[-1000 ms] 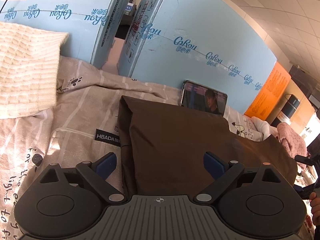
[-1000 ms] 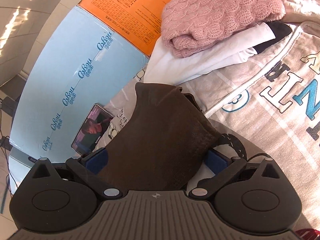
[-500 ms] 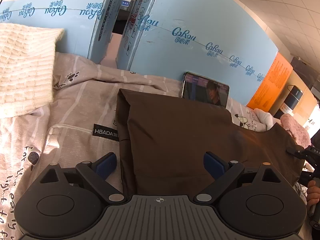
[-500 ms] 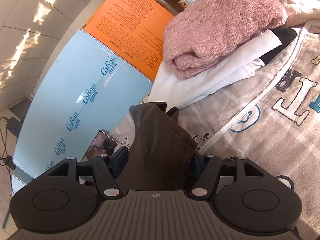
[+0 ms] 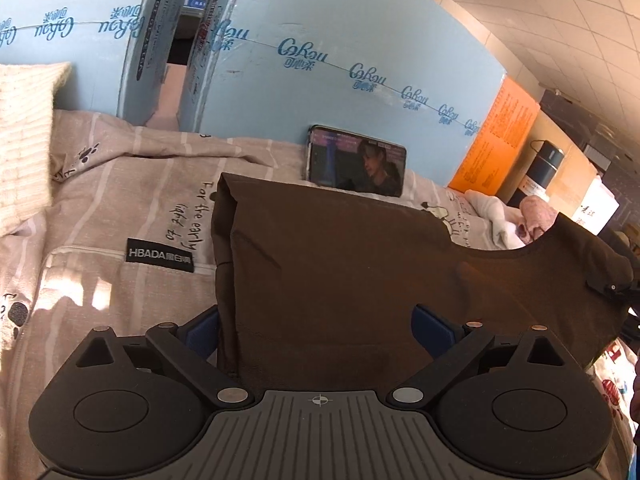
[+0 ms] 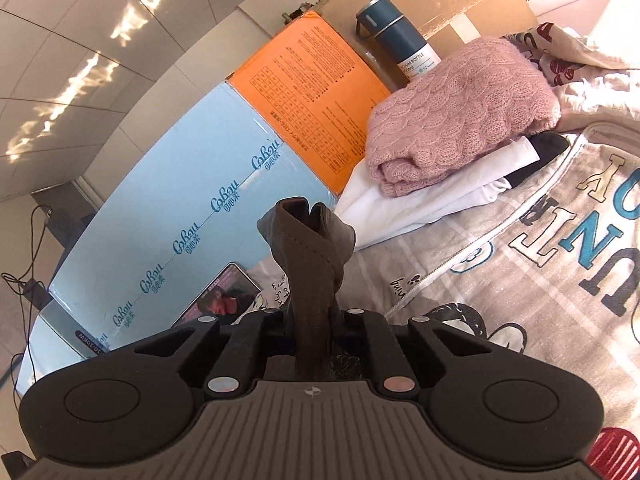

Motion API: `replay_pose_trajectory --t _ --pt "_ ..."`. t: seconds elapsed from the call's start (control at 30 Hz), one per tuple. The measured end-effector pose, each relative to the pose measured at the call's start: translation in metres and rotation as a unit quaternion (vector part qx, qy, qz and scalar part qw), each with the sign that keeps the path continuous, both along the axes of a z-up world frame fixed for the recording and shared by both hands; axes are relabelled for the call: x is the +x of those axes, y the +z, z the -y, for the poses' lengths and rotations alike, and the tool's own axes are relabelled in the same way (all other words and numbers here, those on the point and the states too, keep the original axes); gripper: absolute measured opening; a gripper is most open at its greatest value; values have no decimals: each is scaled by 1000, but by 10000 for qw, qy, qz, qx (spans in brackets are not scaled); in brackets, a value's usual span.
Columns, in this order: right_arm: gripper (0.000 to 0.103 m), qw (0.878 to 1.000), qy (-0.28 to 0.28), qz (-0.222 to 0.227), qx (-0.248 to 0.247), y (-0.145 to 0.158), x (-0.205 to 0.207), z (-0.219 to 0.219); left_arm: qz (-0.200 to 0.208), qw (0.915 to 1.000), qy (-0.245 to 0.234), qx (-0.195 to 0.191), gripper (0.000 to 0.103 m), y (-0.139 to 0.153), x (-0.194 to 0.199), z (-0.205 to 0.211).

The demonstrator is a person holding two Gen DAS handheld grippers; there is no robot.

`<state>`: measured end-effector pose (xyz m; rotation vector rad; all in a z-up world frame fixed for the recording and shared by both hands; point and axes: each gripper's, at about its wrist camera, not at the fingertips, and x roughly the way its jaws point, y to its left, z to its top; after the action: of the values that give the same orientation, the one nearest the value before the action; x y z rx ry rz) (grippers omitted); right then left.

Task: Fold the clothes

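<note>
brown shirt (image 5: 360, 272) lies mid-bed (image 5: 100, 220), its left edge doubled under in a lengthwise fold; the left gripper (image 5: 316, 324) hovers low over its near hem, fingers apart and holding nothing. its right end is lifted off the bed, pinched in the right gripper (image 6: 314, 320), whose fingers are closed on bunched cloth. i judge the folding part done: one side fold in, crosswise folds left, while a pink knit (image 6: 460, 112) and white top (image 6: 432, 204) sit folded at the bed's right edge.

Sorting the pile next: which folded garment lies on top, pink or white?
The pink knit sweater lies on top; the white garment sits flattened beneath it, beside the orange box.
</note>
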<state>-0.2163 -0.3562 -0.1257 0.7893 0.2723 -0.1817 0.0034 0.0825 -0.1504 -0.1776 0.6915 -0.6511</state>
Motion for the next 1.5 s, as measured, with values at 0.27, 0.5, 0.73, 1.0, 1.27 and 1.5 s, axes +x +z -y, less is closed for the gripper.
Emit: replay_pose_trajectory --t 0.27,0.5,0.73,1.0,1.27,1.5 --pt "9 9942 -990 -76 -418 12 -30 17 744 9965 -236 284 99 9 -26 15" --pt "10 9931 -472 368 -1011 46 -20 -15 811 9930 75 860 99 3 -23 18" --pt "10 9708 752 536 -2214 83 19 -98 700 9894 224 1254 99 -5 -16 20" --pt "11 9130 1656 247 -3721 58 39 -199 603 9911 204 1169 100 -5 -14 20" --pt "29 8623 2734 -280 -4253 12 32 -236 768 9903 700 917 100 3 -13 6" --pt "85 8285 4266 -573 -3581 -2 32 -238 1261 9851 1170 -31 100 16 -15 -20"
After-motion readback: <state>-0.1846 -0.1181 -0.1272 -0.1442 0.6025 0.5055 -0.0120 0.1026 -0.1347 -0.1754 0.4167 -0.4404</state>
